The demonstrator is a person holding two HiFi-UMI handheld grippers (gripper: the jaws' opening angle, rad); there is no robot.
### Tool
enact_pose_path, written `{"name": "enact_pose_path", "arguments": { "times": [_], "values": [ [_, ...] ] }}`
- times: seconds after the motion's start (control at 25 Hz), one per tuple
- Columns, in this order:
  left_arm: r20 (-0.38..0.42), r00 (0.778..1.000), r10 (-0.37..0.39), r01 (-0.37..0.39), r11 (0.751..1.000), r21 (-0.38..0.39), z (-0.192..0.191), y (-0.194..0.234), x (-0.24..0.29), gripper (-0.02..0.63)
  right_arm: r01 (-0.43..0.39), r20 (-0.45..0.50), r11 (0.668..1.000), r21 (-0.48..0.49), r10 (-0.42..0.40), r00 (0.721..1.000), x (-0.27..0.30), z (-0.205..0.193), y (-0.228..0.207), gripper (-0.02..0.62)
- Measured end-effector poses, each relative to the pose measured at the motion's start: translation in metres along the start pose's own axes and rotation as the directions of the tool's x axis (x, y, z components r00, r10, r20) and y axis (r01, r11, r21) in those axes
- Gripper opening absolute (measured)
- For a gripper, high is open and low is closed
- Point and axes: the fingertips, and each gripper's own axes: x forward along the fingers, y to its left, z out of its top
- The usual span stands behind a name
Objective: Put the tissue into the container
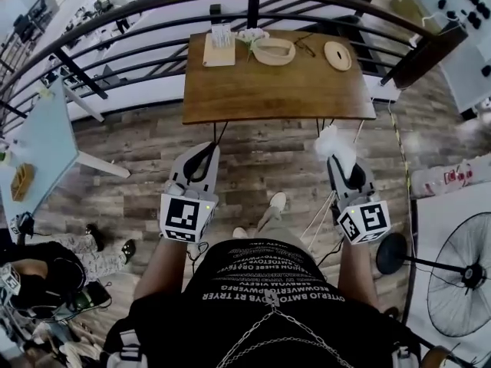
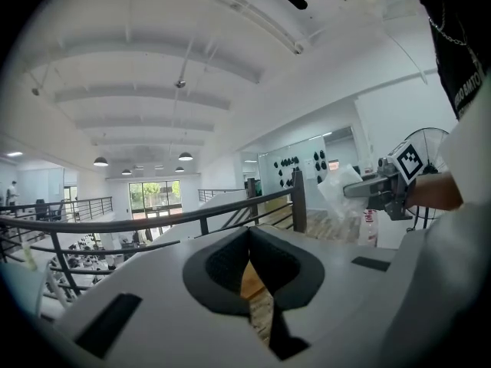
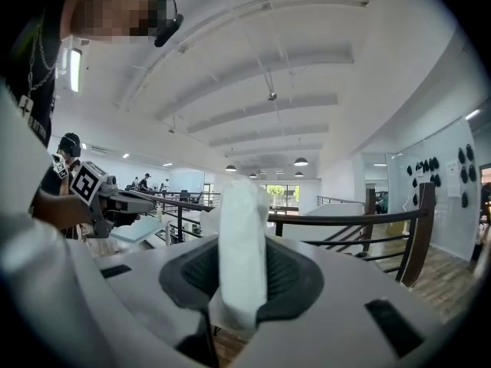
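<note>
Right hand-held gripper (image 3: pixel 242 278): closed on the tissue (image 3: pixel 244 244), which stands up white between my pads, raised in front of me.
Left hand-held gripper (image 2: pixel 249 244): pads together at the tips, holding nothing, level with the right one.
Tissue: in my right grip, well short of the wooden surface (image 1: pixel 276 94).
Container (image 1: pixel 274 50): pale oval dish near the far edge of that surface, well apart from both my hand-held grippers.
Beside the container: a round lid (image 1: pixel 337 55) to its right, a pale holder (image 1: pixel 219 46) with white paper to its left.
Behind the surface: a dark railing (image 1: pixel 153 10).
Between me and the surface: plank floor (image 1: pixel 253 148), my shoe (image 1: pixel 278 200).
My right: a fan (image 1: pixel 460 271) on the floor.
My left: a pale blue surface (image 1: pixel 42 140), a seated person (image 1: pixel 46 271).
</note>
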Motion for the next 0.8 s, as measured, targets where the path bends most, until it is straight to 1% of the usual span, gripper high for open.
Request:
{"name": "enact_pose_path", "arguments": {
  "times": [0.52, 0.64, 0.8],
  "values": [
    [-0.007, 1.000, 0.004, -0.004, 1.000, -0.022, 0.016, -0.002, 0.101, 0.025, -0.036, -0.006, 0.999, 0.030, 0.036, 0.999, 0.065, -0.006, -0.084, 0.114],
    [-0.024, 1.000, 0.000, 0.000, 1.000, -0.018, 0.018, -0.006, 0.125, 0.025, -0.041, -0.003, 0.999, 0.034, 0.041, 0.999, 0.078, -0.006, -0.105, 0.114],
    [-0.014, 1.000, 0.010, -0.010, 1.000, -0.010, 0.034, -0.007, 0.154, 0.025, -0.055, 0.007, 0.998, 0.034, 0.054, 0.998, 0.094, 0.001, -0.132, 0.114]
  ]
}}
